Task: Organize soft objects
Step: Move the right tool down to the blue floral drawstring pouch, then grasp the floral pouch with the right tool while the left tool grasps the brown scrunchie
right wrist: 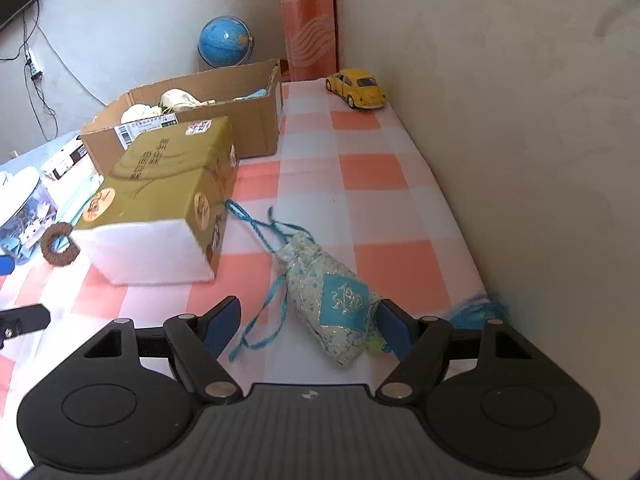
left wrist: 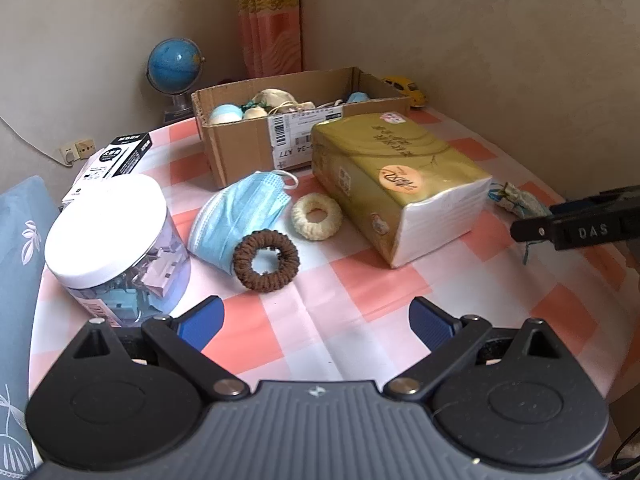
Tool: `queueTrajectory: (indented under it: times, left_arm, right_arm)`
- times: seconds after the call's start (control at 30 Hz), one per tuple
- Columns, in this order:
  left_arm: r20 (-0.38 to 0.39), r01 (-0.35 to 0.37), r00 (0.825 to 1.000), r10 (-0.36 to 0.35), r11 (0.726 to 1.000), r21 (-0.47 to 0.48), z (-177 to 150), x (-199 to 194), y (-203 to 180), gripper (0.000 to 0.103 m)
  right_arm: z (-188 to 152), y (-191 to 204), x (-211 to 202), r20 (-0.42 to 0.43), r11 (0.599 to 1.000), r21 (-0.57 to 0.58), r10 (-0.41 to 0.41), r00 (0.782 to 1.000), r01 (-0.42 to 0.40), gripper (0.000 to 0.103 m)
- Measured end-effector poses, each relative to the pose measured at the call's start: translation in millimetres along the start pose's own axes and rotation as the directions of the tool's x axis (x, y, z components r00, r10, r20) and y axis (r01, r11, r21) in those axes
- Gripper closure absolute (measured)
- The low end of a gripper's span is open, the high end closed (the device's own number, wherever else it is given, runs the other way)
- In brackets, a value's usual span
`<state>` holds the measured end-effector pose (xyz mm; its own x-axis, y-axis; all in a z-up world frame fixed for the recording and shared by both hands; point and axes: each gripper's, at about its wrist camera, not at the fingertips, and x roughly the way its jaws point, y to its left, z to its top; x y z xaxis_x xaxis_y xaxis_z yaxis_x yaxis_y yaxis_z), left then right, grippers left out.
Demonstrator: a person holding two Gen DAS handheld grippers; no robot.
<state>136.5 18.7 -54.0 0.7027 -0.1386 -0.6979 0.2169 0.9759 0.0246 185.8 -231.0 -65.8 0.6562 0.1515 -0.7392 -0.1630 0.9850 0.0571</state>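
Note:
A cardboard box holding several soft items stands at the back of the checked table; it also shows in the right wrist view. A blue face mask, a brown scrunchie and a cream scrunchie lie in front of it. My left gripper is open and empty, just short of the brown scrunchie. A blue-and-white drawstring pouch lies on the table to the right. My right gripper is open around the pouch's near end, the right finger touching it.
A green tissue pack lies between the scrunchies and the pouch. A clear jar with a white lid and a black-and-white carton stand at the left. A globe, a yellow toy car and the wall bound the back and right.

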Motion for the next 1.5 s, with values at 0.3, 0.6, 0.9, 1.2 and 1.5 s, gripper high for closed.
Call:
queueTrajectory:
  times: [0.3,0.6,0.9,1.2,1.5]
  left_arm:
    - [0.021,-0.096,0.995,0.096,0.995,0.016,7.4,17.6,3.3,0.033]
    - [0.068,-0.228,0.972,0.224,0.972,0.057,13.2,32.4,-8.3,0.043]
    - [0.051,-0.266,0.963,0.263,0.961,0.070,13.5,42.5,-14.2,0.050]
    - [0.051,-0.268,0.963,0.265,0.962,0.058,16.2,45.7,-15.1,0.051]
    - [0.039,-0.246,0.969,0.245,0.968,0.043,17.9,43.1,-10.0,0.062]
  right_arm:
    - [-0.9,4.6,8.2,0.019,1.000,-0.028,0.013,1.000,-0.012,0.009]
    - [-7.2,8.5,11.2,0.022,0.998,-0.067,-0.006,1.000,0.007,0.000]
    - [-8.3,11.6,11.5,0.037,0.996,-0.079,-0.031,0.999,0.034,0.003]
    - [5.9,3.6,19.1,0.043,0.997,-0.057,-0.046,0.998,0.048,0.014]
    - [11.0,6.3,19.3,0.053,0.994,-0.075,-0.072,0.996,0.076,0.052]
